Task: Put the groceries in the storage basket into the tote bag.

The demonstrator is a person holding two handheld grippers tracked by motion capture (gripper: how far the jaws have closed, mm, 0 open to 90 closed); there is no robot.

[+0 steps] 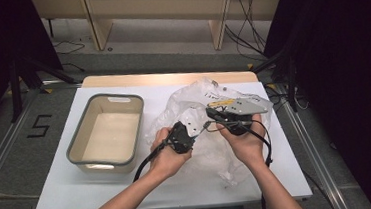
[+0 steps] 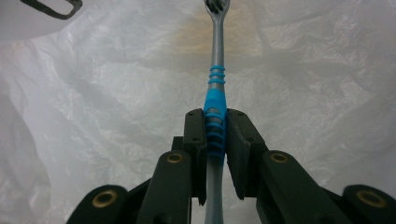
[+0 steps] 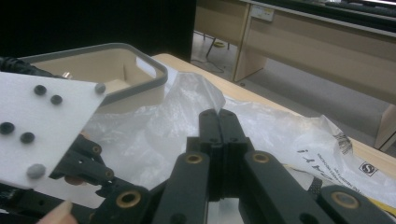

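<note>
- Toothbrush (image 1: pixel 206 126) sits between both grippers over the plastic bag (image 1: pixel 212 147) on the tabletop (image 1: pixel 70 194); the bin (image 1: pixel 106 131) beside it looks empty, so dropping it in is likely left.
- Left gripper (image 2: pixel 216 133) fingers squeeze the toothbrush handle.
- Right gripper (image 3: pixel 218 122) fingers are clenched tight; nothing shows between them.

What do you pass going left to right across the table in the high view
Grey-rimmed bin → left gripper holding a toothbrush → right gripper over the clear plastic bag.

Crinkled glossy plastic bag (image 2: pixel 93 116); smooth plastic toothbrush (image 2: pixel 215 93); matt plastic bin (image 1: pixel 106 131).
</note>
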